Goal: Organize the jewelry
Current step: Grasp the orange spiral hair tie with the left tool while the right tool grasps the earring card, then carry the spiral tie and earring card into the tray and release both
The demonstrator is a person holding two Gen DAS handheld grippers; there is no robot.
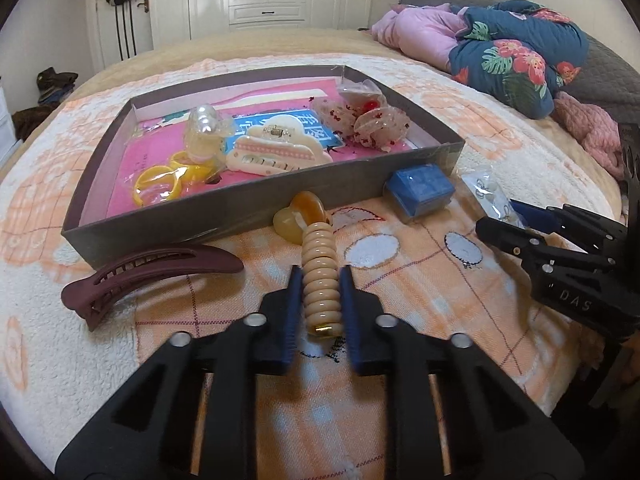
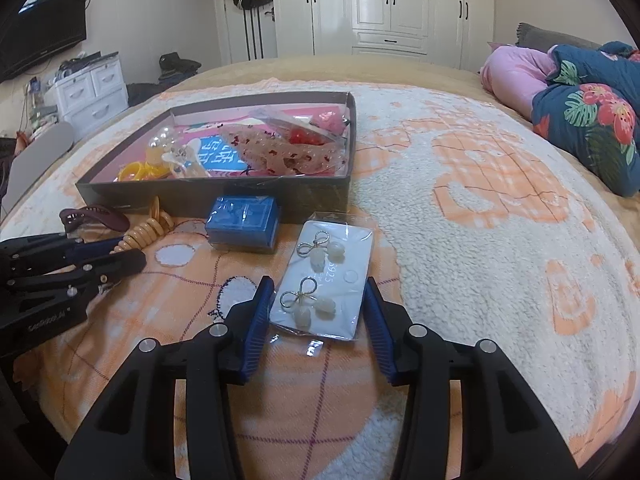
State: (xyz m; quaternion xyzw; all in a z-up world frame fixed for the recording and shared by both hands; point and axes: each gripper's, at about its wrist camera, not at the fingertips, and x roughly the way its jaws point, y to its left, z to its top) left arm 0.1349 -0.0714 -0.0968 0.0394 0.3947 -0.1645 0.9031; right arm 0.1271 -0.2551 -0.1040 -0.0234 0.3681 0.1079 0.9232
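Left gripper (image 1: pixel 321 300) down low on the bed blanket (image 1: pixel 420 280), fingers (image 1: pixel 294 300) either side of a beige spiral hair tie (image 1: pixel 320 280) with a gold clasp — pads right up against the coil, but hard to tell if actually pinching or just bracketing it. Amber heart-shaped clip (image 1: pixel 298 216) at the far end of the coil, just in front of the box wall.

Right gripper (image 2: pixel 316 320) over on the other side, fingers (image 2: pixel 256 320) spread wide around a clear packet of bow-and-pearl earrings (image 2: pixel 324 280) lying flat on the blanket — gaps on both sides, nothing touching.

Shallow dark cardboard box (image 1: pixel 240 216) sitting behind both, pink lining inside. Already in there: yellow rings (image 1: pixel 160 188) near the front left corner, a cream claw clip (image 1: pixel 276 152) in the middle, a bagged pearl piece (image 1: pixel 204 128) behind the rings, and sparkly translucent claw clips (image 1: pixel 368 120) at the right end.

Outside the box: small blue case (image 1: pixel 420 192) by the front right corner, near the earring packet, and a maroon banana clip (image 1: pixel 140 280) by the front left corner. Floral quilt (image 1: pixel 512 52) bunched up at the head of the bed.
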